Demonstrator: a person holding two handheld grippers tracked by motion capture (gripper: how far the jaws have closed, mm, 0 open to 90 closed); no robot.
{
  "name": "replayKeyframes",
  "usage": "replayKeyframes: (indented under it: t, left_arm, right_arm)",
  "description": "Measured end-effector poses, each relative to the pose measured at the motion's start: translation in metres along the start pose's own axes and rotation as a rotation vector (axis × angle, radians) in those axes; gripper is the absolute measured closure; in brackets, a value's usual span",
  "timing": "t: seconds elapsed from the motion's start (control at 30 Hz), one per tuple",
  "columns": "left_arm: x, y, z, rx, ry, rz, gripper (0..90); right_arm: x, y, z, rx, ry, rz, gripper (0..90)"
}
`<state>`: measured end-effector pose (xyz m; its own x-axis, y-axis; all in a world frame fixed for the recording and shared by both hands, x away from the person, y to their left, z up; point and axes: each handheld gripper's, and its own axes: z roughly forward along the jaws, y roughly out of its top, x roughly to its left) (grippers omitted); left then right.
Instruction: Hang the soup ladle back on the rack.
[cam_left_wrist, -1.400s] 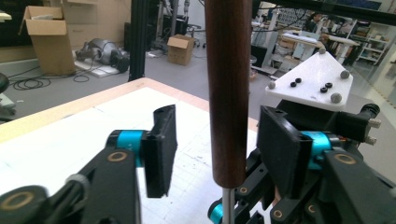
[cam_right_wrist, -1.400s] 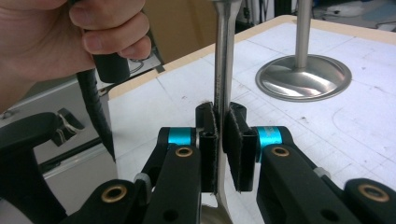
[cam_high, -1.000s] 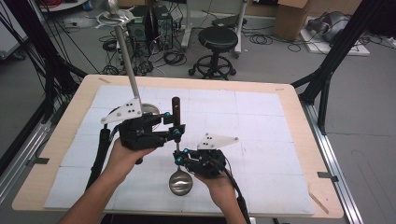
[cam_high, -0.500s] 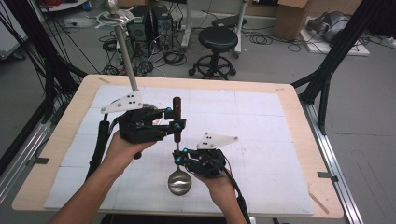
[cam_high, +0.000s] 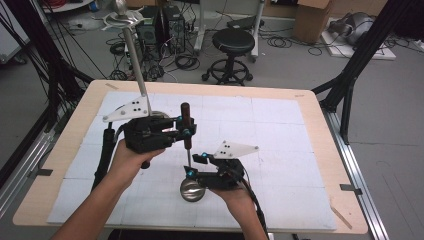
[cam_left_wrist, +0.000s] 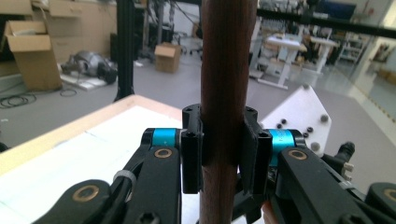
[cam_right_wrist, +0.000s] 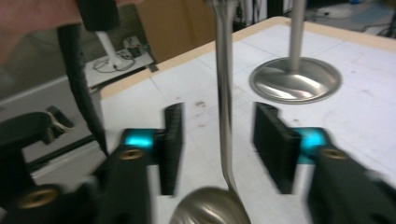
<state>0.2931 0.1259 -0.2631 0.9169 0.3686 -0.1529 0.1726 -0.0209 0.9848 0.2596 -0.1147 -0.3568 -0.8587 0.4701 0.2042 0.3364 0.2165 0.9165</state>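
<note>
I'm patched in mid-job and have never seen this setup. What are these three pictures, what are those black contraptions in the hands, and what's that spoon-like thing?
No robot arm here: a person holds a two-jaw gripper in each hand over a padded table. The high view looks down from above; the other two pictures come from cameras riding on each gripper.

The left gripper is clamped on the brown wooden handle of a ladle, having just closed further. The right gripper has just opened; its pads stand clear of the ladle's metal stem. A metal stand with a round base sits behind.
</note>
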Motion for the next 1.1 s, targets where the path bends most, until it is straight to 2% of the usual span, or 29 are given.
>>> replayKeyframes:
  t: [0.07, 0.13, 0.3, 0.43, 0.57, 0.67, 0.83, 1.1]
  left_arm:
    - [0.003, 0.004, -0.004, -0.021, 0.007, -0.01, 73.1]
    - [0.008, 0.009, -0.009, -0.024, 0.028, -0.002, 73.1]
    - [0.023, 0.021, -0.02, -0.034, 0.079, 0.019, 73.1]
    - [0.036, 0.034, -0.029, -0.047, 0.124, 0.022, 73.1]
    - [0.047, 0.05, -0.036, -0.04, 0.179, 0.058, 73.1]
    - [0.058, 0.063, -0.041, -0.035, 0.198, 0.062, 73.1]
    - [0.079, 0.082, -0.05, -0.057, 0.235, 0.05, 73.1]
    - [0.099, 0.093, -0.057, -0.055, 0.251, 0.024, 73.1]
  right_arm:
    - [-0.001, -0.002, -0.007, -0.019, -0.012, -0.013, 35.9]
    - [-0.004, -0.003, -0.016, -0.049, -0.024, -0.037, 28.4]
    - [-0.01, -0.008, -0.042, -0.089, -0.09, -0.046, 18.4]
    - [-0.017, -0.013, -0.064, -0.1, -0.165, -0.041, 17.2]
    - [-0.024, -0.021, -0.083, -0.111, -0.209, -0.029, 17.2]
    - [-0.03, -0.028, -0.093, -0.13, -0.225, -0.011, 17.1]
    - [-0.033, -0.035, -0.098, -0.131, -0.235, 0.011, 17.1]
    - [-0.034, -0.037, -0.099, -0.124, -0.242, 0.011, 17.2]
